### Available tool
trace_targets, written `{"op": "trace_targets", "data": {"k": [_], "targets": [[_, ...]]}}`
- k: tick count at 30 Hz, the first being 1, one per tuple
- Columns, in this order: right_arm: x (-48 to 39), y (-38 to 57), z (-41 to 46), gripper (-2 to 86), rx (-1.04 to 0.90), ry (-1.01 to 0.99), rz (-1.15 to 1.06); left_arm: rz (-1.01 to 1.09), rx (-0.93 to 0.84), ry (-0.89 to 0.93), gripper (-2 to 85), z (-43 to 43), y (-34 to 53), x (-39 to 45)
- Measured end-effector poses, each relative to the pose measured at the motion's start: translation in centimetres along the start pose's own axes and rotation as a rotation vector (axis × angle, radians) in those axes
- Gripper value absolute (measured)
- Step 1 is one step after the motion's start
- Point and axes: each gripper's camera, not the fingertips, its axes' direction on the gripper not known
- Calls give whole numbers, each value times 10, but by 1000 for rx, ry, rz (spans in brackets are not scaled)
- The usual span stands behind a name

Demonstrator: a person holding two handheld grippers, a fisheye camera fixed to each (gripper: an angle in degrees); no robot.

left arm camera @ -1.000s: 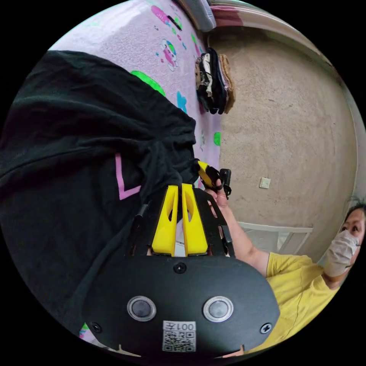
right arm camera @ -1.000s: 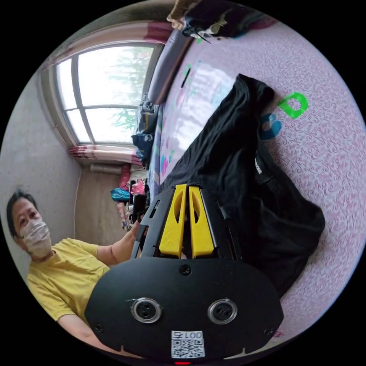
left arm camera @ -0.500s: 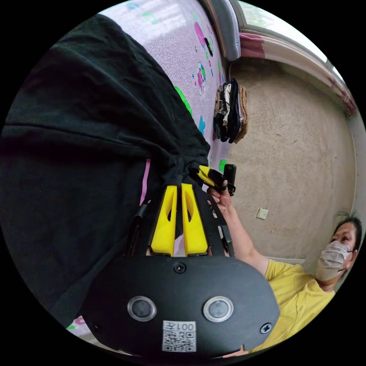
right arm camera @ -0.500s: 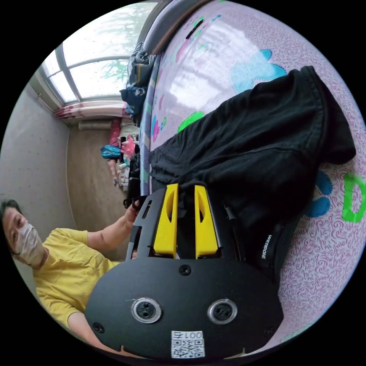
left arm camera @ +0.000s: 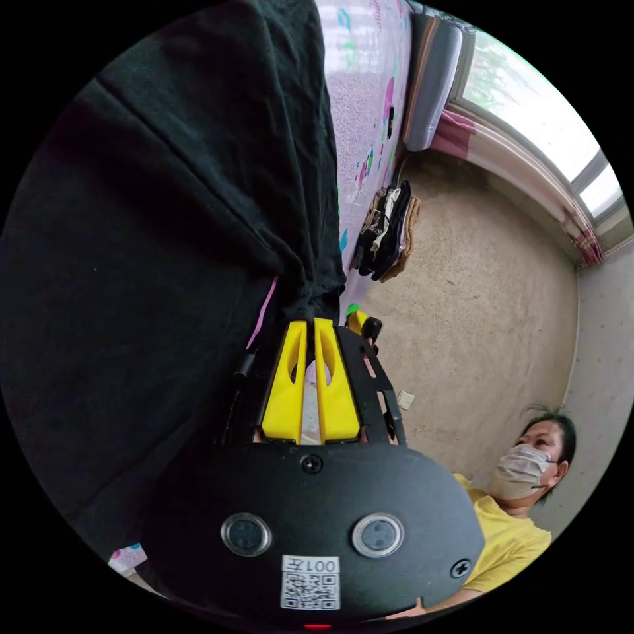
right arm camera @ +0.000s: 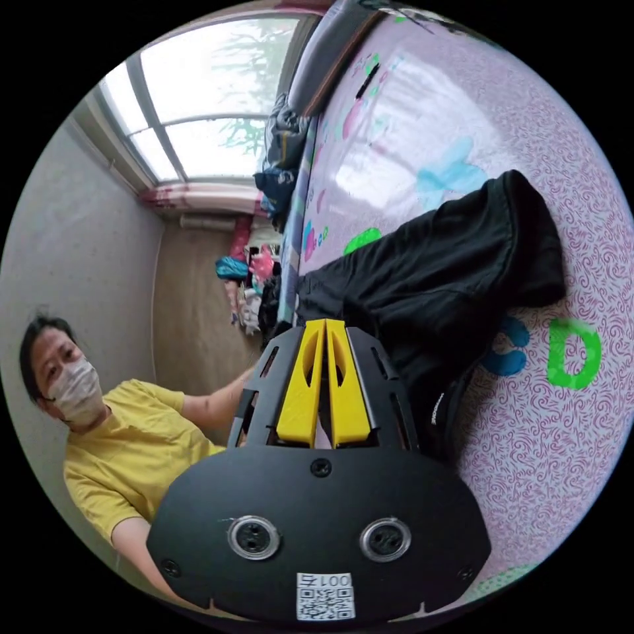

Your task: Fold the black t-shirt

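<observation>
Black t-shirt (left arm camera: 152, 218) cloth hangs bunched from the left gripper (left arm camera: 310, 321), whose two yellow jaws are pressed together on a gathered pinch of fabric, so that the garment drapes close in front of that camera, a pink mark on it just showing beside the jaws. In the right gripper view the same black t-shirt (right arm camera: 429, 277) lies partly spread on the pink patterned bedcover (right arm camera: 561, 429), one sleeve reaching toward the far side and the collar with its label lying near the gripper body. The right gripper (right arm camera: 325, 323) has its jaws drawn together at the near edge of the shirt, seemingly nipping the hem there, though the tips are dark against dark cloth and I cannot say for certain that fabric sits between them. Holding two points of one edge like this probably serves to lift and stretch that side so it can be carried over the rest of the shirt as a fold. A tip of the other gripper (left arm camera: 362, 325) peeks out just right of the left gripper's jaws, which suggests both hands are close together on the same edge. A pile of folded clothes (left arm camera: 386, 231) rests farther along the bed edge, well apart from the work. The person in a yellow top (right arm camera: 125, 449) stands beside the bed, near the wall.
</observation>
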Motion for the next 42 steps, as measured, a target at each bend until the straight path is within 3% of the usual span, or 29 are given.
{"op": "trace_targets", "data": {"k": [7, 14, 23, 28, 36, 42], "targets": [[-20, -15, 75, 4, -381, 243, -131, 34, 13, -63, -8, -13, -1, 12], [-19, -58, 117, 1, -330, 327, -127, 47, 19, -100, -8, -26, -3, 17], [24, -57, 96, 0, -198, 23, 124, 11, -51, 53, -6, -60, 2, 3], [13, -45, 85, 2, -147, -1, 29, 7, -36, 22, -7, -84, 7, 3], [-9, -35, 146, 3, -410, 49, -153, 38, -46, -20, -6, -93, 17, 9], [8, -54, 162, 3, -240, 50, -59, 98, -258, -119, -9, -82, 31, 10]]}}
